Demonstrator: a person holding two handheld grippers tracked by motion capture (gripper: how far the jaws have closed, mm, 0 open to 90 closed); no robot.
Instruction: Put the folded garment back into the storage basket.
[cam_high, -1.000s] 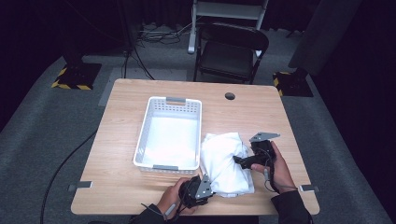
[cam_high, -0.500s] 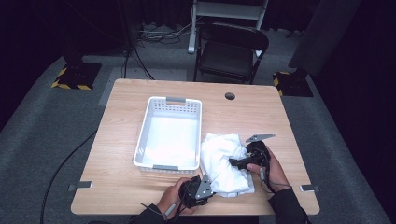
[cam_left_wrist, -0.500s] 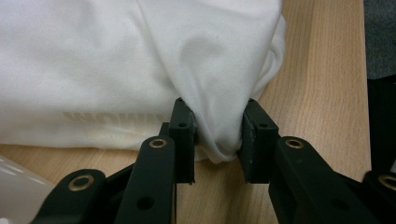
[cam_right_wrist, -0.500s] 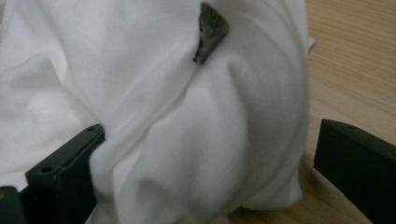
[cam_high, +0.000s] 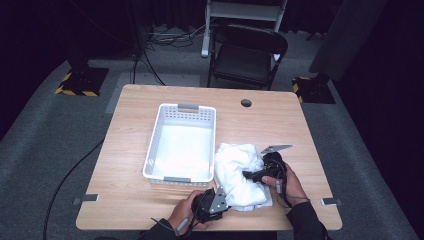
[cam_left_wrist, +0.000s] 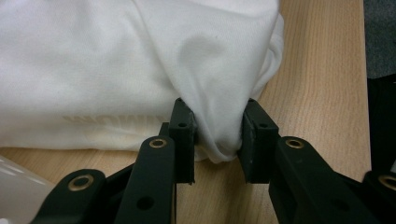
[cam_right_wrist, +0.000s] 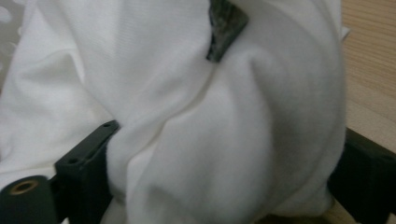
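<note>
A crumpled white cloth (cam_high: 240, 172) lies on the wooden table (cam_high: 280, 120), just right of the white basket (cam_high: 181, 107). My left gripper (cam_high: 226, 199) sits at the cloth's near edge. In the left gripper view it (cam_left_wrist: 217, 140) is shut on a small fold of the cloth (cam_left_wrist: 140, 60) down at the table top. My right gripper (cam_high: 248, 174) lies low on the cloth's right side. Its jaws have just been closing, and in the right gripper view they (cam_right_wrist: 224, 163) straddle a thick bunch of cloth (cam_right_wrist: 243, 116) that bulges against both pads.
The basket holds nothing and has a grey handle at each end. A round cable hole (cam_high: 245, 103) lies in the table's far part. Behind the table stands a black folding chair (cam_high: 248, 55). Bare wood runs along the right edge (cam_high: 310, 150).
My right gripper has sunk onto the cloth and shifted slightly left, its jaws now around a bunch of it. The left gripper has kept its place and its hold.
</note>
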